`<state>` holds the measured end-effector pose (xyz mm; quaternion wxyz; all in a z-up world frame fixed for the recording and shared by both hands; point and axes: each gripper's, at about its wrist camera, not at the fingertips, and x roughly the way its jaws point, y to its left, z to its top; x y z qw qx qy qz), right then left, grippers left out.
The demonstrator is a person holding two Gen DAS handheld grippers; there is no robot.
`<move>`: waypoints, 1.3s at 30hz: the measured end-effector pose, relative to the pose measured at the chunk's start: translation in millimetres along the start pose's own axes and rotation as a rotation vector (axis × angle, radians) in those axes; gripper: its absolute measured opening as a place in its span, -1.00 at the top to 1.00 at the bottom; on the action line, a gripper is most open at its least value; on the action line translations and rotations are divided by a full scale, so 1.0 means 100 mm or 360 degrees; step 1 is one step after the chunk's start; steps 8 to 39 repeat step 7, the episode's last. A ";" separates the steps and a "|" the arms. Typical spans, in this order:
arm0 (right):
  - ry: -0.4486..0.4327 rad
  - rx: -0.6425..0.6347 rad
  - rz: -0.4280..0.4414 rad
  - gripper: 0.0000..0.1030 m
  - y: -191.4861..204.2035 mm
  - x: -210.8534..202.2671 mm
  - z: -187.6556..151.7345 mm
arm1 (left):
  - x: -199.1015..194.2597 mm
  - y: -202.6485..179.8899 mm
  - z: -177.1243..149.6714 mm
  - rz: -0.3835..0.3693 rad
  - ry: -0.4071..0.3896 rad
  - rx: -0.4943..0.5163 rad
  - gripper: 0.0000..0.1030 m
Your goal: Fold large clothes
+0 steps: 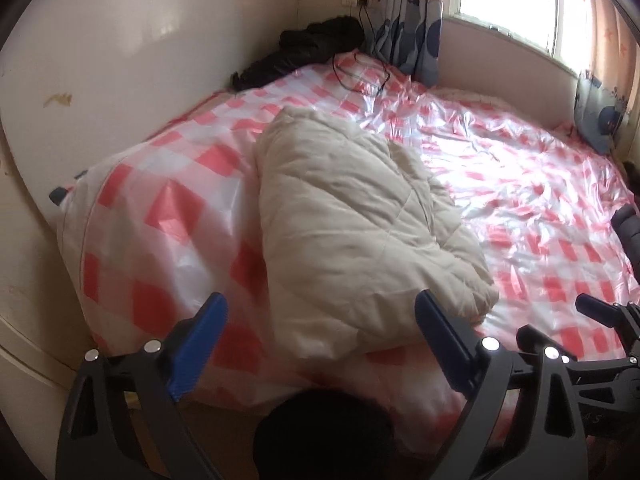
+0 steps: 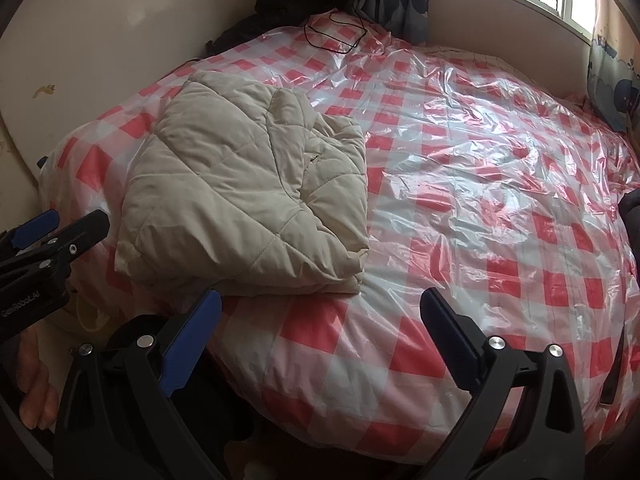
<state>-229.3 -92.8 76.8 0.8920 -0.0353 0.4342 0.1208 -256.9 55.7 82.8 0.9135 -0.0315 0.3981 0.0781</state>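
Note:
A beige quilted jacket (image 1: 360, 220) lies folded into a thick bundle near the front left corner of the bed (image 2: 248, 184). My left gripper (image 1: 320, 308) hovers just in front of its near edge, jaws wide open; the pads do not press on the fabric. In the right wrist view the left gripper (image 2: 68, 220) shows at the left edge, beside the jacket. My right gripper (image 2: 320, 300) is open over the bed's front edge, to the right of the jacket, with nothing between its fingers. Its tips (image 1: 560, 320) show low on the right in the left wrist view.
The bed is covered by a crinkled red-and-white checked plastic sheet (image 2: 480, 200). A black cable (image 2: 332, 36) and dark clothes (image 2: 296, 0) lie at the far corner by the wall. Curtains (image 1: 408, 32) and a window are behind. A person's hand (image 2: 36, 392) shows low left.

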 end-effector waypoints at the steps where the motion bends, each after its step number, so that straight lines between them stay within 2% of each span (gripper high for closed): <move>1: 0.0001 0.0002 -0.0001 -0.87 -0.01 -0.01 -0.01 | 0.01 0.01 0.00 -0.0024 0.0020 -0.0013 -0.79; 3: 0.0002 0.0003 -0.0007 -0.87 -0.02 -0.02 -0.02 | 0.04 0.01 -0.01 -0.0051 0.0057 -0.0028 -0.79; 7: -0.0004 0.0004 -0.0014 -0.87 -0.04 -0.06 -0.05 | 0.00 -0.04 -0.03 -0.0053 0.0051 -0.0005 -0.84; 39: -0.0004 0.0004 -0.0014 -0.87 -0.04 -0.06 -0.05 | 0.00 -0.04 -0.03 -0.0053 0.0051 -0.0005 -0.84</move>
